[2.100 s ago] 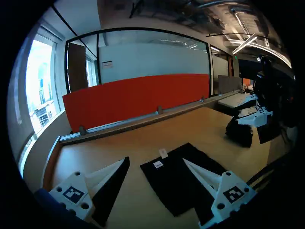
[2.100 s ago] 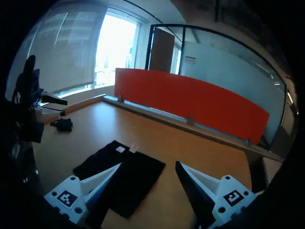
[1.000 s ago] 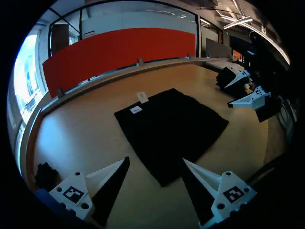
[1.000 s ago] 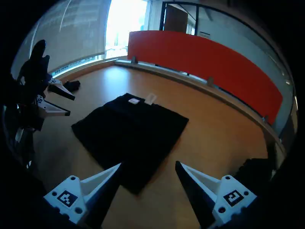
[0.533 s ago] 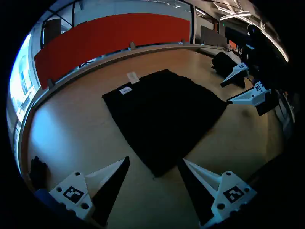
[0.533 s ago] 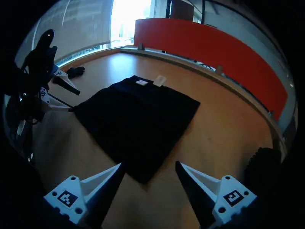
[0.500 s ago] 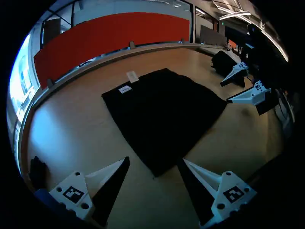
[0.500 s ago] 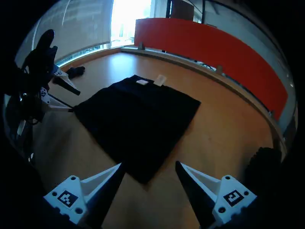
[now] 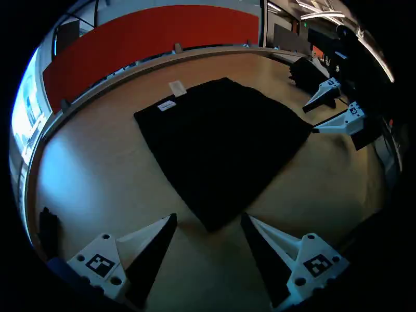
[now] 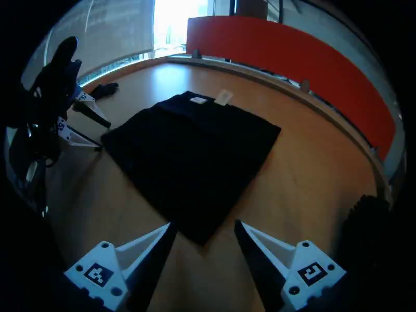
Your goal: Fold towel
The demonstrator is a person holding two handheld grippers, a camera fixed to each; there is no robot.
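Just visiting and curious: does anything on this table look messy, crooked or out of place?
Nothing much stands out. The black towel lies flat on the table, roughly square with its far edge; a white tag pokes out beyond the towel's far side.

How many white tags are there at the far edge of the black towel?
2. A small tag lies on the towel near its far corner; a larger tag sticks out past that edge onto the table. Others may be hidden under the cloth.
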